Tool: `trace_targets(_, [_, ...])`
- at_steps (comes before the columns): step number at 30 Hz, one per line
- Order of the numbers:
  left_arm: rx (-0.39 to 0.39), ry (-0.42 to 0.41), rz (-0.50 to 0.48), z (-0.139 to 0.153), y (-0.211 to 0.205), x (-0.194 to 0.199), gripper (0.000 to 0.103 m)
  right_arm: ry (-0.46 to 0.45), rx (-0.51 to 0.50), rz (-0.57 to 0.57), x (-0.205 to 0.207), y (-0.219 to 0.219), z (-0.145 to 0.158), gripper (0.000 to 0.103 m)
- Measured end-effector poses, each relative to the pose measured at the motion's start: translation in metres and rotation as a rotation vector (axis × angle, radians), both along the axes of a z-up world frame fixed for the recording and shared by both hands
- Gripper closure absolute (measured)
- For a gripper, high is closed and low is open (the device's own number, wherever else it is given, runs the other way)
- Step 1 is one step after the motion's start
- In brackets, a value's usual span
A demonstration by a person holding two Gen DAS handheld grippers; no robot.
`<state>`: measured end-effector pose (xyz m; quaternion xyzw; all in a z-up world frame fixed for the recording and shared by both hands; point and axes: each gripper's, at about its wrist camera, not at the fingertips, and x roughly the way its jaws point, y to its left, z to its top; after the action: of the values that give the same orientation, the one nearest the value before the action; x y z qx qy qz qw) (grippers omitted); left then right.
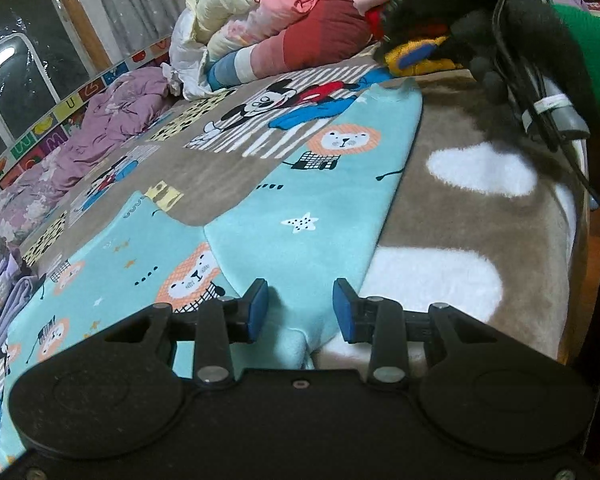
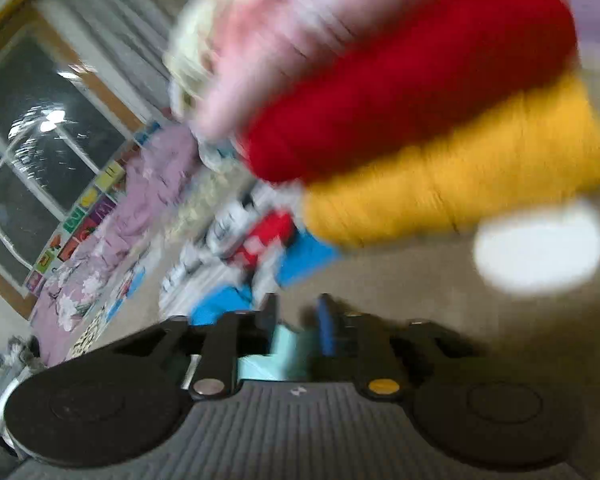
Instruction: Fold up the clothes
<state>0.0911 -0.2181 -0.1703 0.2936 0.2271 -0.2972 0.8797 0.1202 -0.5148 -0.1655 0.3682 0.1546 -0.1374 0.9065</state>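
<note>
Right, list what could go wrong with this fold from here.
1. The left gripper is open over the teal lion-print garment; closing deep might also pinch the brown blanket beneath.
2. The right gripper has teal cloth between its fingers, but heavy blur hides the grip; it may slip.
3. The far end lies beside the clothes pile and may snag.

Sharp, evenly lit left view with fisheye-bent edges; right view heavily motion-blurred throughout.

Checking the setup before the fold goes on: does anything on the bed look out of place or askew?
Mostly the heap of bedding and clothes piled at the far end, close to the turquoise lion-print garment. The garment lies fairly flat, its near end bunched between the left gripper's open jaws. The right wrist view is too blurred to judge.
</note>
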Motion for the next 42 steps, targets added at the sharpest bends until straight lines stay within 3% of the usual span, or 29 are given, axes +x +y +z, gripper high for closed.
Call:
trace_targets(3, [-0.003, -0.004, -0.001, -0.001, 0.001, 0.0, 0.068, -0.08, -0.04, 0.111, 0.005, 0.012, 0.012, 0.073])
trace_targets(5, [-0.012, 0.003, -0.002, -0.001, 0.003, 0.001, 0.068, -0.09, 0.054, 0.239, 0.021, 0.014, 0.004, 0.07])
trace_targets(7, [-0.022, 0.015, 0.002, -0.001, 0.003, 0.003, 0.069, -0.003, 0.149, 0.271, 0.04, 0.012, -0.018, 0.069])
trace_targets(8, [-0.025, 0.019, 0.005, -0.001, 0.003, 0.004, 0.069, 0.024, 0.188, 0.238, 0.044, 0.006, -0.029, 0.097])
trace_targets(9, [-0.024, 0.018, 0.006, -0.001, 0.003, 0.004, 0.069, 0.035, 0.229, 0.189, 0.045, -0.002, -0.037, 0.103])
trace_targets(10, [-0.021, 0.014, 0.005, -0.002, 0.003, 0.003, 0.068, 0.028, 0.265, 0.187, 0.046, -0.006, -0.041, 0.103])
trace_targets(15, [0.018, -0.027, -0.006, -0.002, 0.001, -0.008, 0.068, 0.058, 0.148, 0.185, 0.05, 0.005, -0.032, 0.103])
trace_targets(17, [0.04, -0.025, -0.025, -0.001, 0.002, -0.015, 0.057, 0.051, 0.13, 0.165, 0.048, 0.004, -0.029, 0.103])
trace_targets(19, [0.067, -0.035, -0.043, -0.001, 0.004, -0.025, 0.055, 0.039, 0.119, 0.142, 0.044, 0.003, -0.025, 0.103])
trace_targets(24, [0.095, -0.044, -0.05, 0.002, 0.01, -0.043, 0.053, 0.017, 0.093, 0.069, 0.021, -0.01, -0.025, 0.065])
trace_targets(29, [0.115, -0.074, -0.065, 0.002, -0.002, -0.056, 0.051, 0.006, 0.072, 0.037, -0.013, -0.025, -0.02, 0.054])
trace_targets(32, [0.124, -0.108, -0.088, 0.001, -0.023, -0.062, 0.048, -0.041, 0.122, 0.035, -0.033, -0.038, -0.022, 0.037])
trace_targets(42, [0.364, -0.345, -0.177, -0.028, -0.114, -0.05, 0.048, -0.176, 0.293, 0.082, -0.069, -0.077, -0.031, 0.034])
